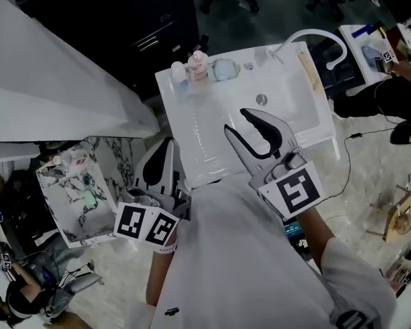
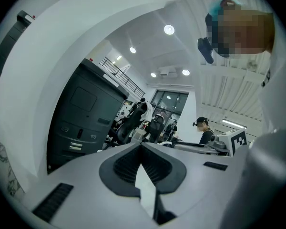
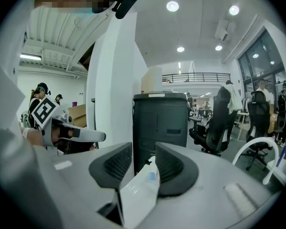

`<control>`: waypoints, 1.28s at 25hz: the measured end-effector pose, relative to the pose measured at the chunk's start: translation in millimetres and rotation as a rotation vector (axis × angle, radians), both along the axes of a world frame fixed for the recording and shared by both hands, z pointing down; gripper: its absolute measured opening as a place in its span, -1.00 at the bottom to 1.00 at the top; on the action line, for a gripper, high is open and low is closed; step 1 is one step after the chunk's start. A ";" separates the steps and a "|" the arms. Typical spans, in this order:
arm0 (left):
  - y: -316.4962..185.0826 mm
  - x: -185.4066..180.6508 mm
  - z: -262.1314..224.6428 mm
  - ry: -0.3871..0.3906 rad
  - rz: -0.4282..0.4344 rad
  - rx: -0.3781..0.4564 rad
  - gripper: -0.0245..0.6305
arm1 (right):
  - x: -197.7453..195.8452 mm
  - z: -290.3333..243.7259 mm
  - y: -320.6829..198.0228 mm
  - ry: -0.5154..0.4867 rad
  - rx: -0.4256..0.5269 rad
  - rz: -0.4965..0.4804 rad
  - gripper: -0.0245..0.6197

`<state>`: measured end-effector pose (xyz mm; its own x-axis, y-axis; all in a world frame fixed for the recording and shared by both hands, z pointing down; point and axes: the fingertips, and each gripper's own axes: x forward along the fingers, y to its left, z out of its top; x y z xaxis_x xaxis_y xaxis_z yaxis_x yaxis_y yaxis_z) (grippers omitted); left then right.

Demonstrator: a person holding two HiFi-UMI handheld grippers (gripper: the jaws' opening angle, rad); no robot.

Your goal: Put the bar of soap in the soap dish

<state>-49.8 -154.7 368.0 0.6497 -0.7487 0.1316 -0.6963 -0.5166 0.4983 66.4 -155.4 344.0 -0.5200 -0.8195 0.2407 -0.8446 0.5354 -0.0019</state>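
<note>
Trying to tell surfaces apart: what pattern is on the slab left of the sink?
The slab is white with dark marble-like veining; head view shows it best.

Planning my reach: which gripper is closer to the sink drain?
Right. The right gripper is over the basin, short of the drain; the left gripper is off its left edge.

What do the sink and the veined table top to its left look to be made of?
The sink is white and glossy, likely glazed ceramic or moulded resin, since light glints off its basin. The table top is white with dark veins: marble or a marble-look print, and the head view cannot settle which.
</note>
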 end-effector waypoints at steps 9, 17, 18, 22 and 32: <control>-4.9 3.8 2.5 -0.009 0.017 -0.003 -0.90 | -5.6 -8.9 -4.3 -0.028 0.029 -0.014 -0.47; -2.8 4.0 1.2 -0.010 0.014 0.000 -0.90 | -11.2 -3.9 -2.4 -0.015 0.037 -0.067 -0.89; -1.9 4.0 1.7 -0.011 0.012 0.000 -0.90 | -12.1 -4.9 -1.8 -0.020 0.042 -0.069 -0.89; 0.4 4.6 0.3 -0.013 0.007 0.003 -0.90 | -10.1 -5.6 0.3 -0.026 0.040 -0.068 -0.89; 12.4 2.1 -1.1 -0.019 0.003 0.005 -0.90 | -10.9 -11.6 2.0 -0.047 0.058 -0.045 -0.89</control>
<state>-47.7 -142.3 366.9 0.6495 -0.7473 0.1407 -0.7041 -0.5212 0.4823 55.5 -153.4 332.4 -0.5664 -0.8068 0.1680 -0.8193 0.5733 -0.0087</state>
